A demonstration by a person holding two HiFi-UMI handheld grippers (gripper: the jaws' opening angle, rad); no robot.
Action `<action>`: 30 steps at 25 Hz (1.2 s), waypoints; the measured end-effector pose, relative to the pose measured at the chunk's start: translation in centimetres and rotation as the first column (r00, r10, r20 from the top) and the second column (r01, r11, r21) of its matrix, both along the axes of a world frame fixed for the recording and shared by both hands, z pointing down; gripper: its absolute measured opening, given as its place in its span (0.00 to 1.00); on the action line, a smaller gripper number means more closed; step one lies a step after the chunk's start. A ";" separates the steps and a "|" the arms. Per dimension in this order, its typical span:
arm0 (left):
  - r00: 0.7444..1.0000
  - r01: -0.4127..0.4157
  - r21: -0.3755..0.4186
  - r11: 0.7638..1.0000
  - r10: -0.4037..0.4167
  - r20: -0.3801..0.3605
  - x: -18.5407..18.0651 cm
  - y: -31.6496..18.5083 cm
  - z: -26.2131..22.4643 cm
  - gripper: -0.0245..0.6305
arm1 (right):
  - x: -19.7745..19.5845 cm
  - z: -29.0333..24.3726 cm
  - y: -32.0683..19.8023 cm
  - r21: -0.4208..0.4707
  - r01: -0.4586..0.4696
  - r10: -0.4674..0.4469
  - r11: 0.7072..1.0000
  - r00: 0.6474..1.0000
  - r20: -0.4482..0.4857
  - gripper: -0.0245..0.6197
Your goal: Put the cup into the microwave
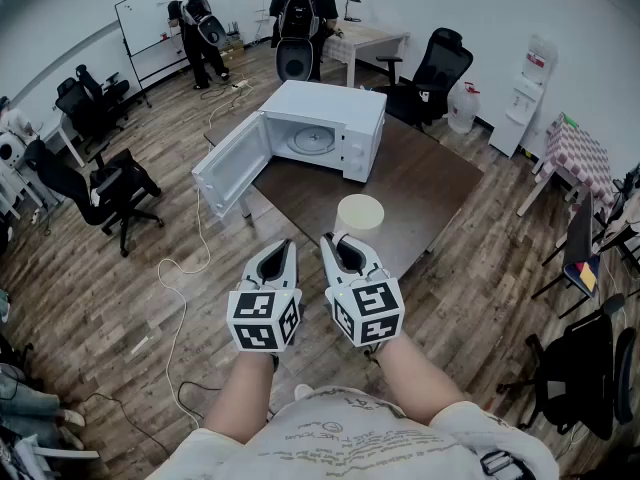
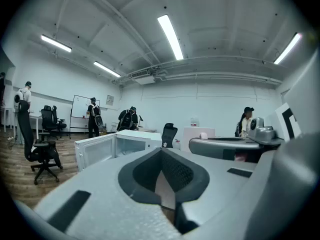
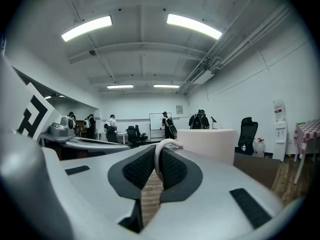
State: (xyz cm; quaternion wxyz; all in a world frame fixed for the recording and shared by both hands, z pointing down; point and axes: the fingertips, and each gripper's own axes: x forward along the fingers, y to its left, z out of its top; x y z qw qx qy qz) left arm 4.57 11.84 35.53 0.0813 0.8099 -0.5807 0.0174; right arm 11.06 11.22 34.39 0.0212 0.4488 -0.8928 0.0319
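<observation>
A dark brown table [image 1: 425, 183] stands in the middle of a room with a wood-plank floor [image 1: 110, 298] and white walls. On its far left corner sits a white microwave [image 1: 345, 108], its door [image 1: 230, 163] swung wide to the left and a glass turntable [image 1: 310, 140] showing inside. The rest of the top is bare, dull and even in colour. The cream cup [image 1: 360, 213] is over the near part of the table, well short of the microwave; whether its base rests on the top cannot be told. The right hand-held gripper [image 1: 340, 240] has its jaws nearly together, pinching the cup's thin looped handle [image 3: 162, 149] between the pads. The left hand-held gripper [image 1: 283, 246], just beside it, has its jaws drawn together at the tips with nothing between them. A white cable [image 1: 185, 268] snakes over the floor from the table's left side. Black office chairs [image 1: 110, 188] stand along the left wall and another [image 1: 435, 63] behind the table. At the far wall two people with backpacks [image 1: 300, 18] stand by a whiteboard [image 1: 150, 13] and a pale desk [image 1: 372, 38]. On the right are a water dispenser [image 1: 528, 93], a large water bottle [image 1: 462, 106] and a small table with a checked cloth [image 1: 578, 153]. Strip lights [image 2: 170, 36] run along the ceiling
</observation>
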 end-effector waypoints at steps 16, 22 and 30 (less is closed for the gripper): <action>1.000 -0.001 -0.011 1.000 0.001 0.023 -5.3 0.2 1.1 0.06 | -5.7 1.6 0.2 0.001 0.076 -0.076 0.997 0.997 0.015 0.09; 1.000 -0.003 -0.003 1.000 0.003 0.015 -8.9 -0.6 1.6 0.06 | -8.7 2.4 -0.8 -0.003 0.078 -0.078 0.997 0.997 0.016 0.09; 1.000 -0.018 -0.021 1.000 0.018 0.017 -11.6 -1.4 2.7 0.06 | -11.2 3.4 -2.2 -0.026 0.058 -0.057 0.998 0.998 0.028 0.09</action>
